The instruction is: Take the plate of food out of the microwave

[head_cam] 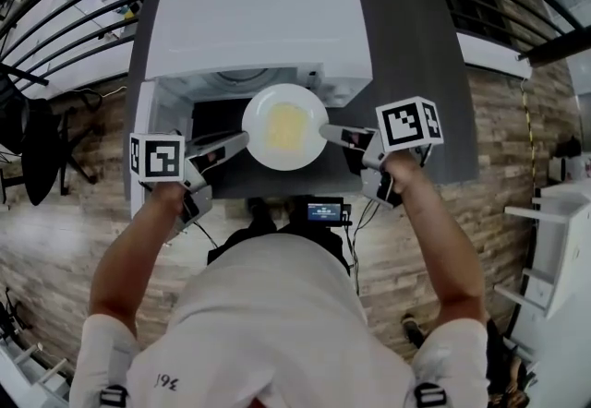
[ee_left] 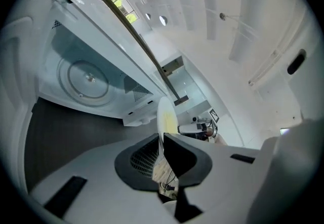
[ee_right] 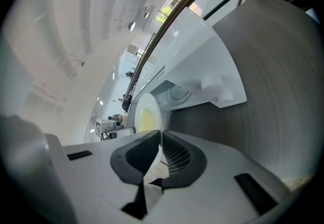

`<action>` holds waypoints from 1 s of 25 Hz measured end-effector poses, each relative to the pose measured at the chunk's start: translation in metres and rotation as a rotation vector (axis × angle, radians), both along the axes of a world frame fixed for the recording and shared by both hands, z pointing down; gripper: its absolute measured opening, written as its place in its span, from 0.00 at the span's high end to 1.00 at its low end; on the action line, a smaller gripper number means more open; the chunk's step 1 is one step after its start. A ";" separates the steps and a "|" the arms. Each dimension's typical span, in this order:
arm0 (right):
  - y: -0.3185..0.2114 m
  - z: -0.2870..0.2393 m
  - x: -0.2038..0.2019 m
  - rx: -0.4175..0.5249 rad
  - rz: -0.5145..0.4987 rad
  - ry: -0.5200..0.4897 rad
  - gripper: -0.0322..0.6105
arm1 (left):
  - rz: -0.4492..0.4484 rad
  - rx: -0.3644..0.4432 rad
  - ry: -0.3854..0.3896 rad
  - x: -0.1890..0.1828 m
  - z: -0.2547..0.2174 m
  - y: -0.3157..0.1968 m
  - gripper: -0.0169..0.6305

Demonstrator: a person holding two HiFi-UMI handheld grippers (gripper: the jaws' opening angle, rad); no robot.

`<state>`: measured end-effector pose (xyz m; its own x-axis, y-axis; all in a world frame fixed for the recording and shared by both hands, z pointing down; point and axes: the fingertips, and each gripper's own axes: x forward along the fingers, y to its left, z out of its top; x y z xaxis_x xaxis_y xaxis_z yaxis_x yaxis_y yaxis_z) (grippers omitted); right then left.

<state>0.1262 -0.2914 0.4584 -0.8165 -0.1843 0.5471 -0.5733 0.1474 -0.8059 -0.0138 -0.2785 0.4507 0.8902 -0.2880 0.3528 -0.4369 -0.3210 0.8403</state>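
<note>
A white plate (head_cam: 284,126) with yellow food (head_cam: 284,125) on it hangs in front of the open white microwave (head_cam: 254,23), outside its cavity. My left gripper (head_cam: 243,140) is shut on the plate's left rim and my right gripper (head_cam: 325,131) is shut on its right rim. In the left gripper view the plate (ee_left: 165,116) stands edge-on, pinched between the dark pads, with the microwave's glass turntable (ee_left: 85,79) bare behind it. The right gripper view shows the plate (ee_right: 147,113) edge-on too, held between its pads.
The microwave sits on a dark grey table (head_cam: 416,55). Its door (head_cam: 145,134) hangs open at the left, beside my left gripper. Wood-pattern floor (head_cam: 503,148) lies to both sides. A white shelf unit (head_cam: 554,240) stands at the far right.
</note>
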 end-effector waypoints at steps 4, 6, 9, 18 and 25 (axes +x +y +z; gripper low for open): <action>-0.011 -0.017 -0.006 0.020 -0.040 0.011 0.92 | 0.027 0.009 -0.027 -0.004 -0.011 -0.009 0.93; -0.019 -0.027 -0.008 0.034 -0.056 0.014 0.92 | 0.037 0.021 -0.034 -0.004 -0.017 -0.015 0.93; -0.031 -0.037 -0.008 0.050 -0.069 0.029 0.92 | 0.051 0.034 -0.040 -0.004 -0.027 -0.025 0.93; -0.067 -0.054 -0.014 0.071 -0.084 0.066 0.92 | 0.107 0.049 -0.090 -0.003 -0.043 -0.056 0.93; -0.092 -0.060 -0.027 0.072 -0.114 0.068 0.92 | 0.168 0.036 -0.161 -0.007 -0.048 -0.077 0.93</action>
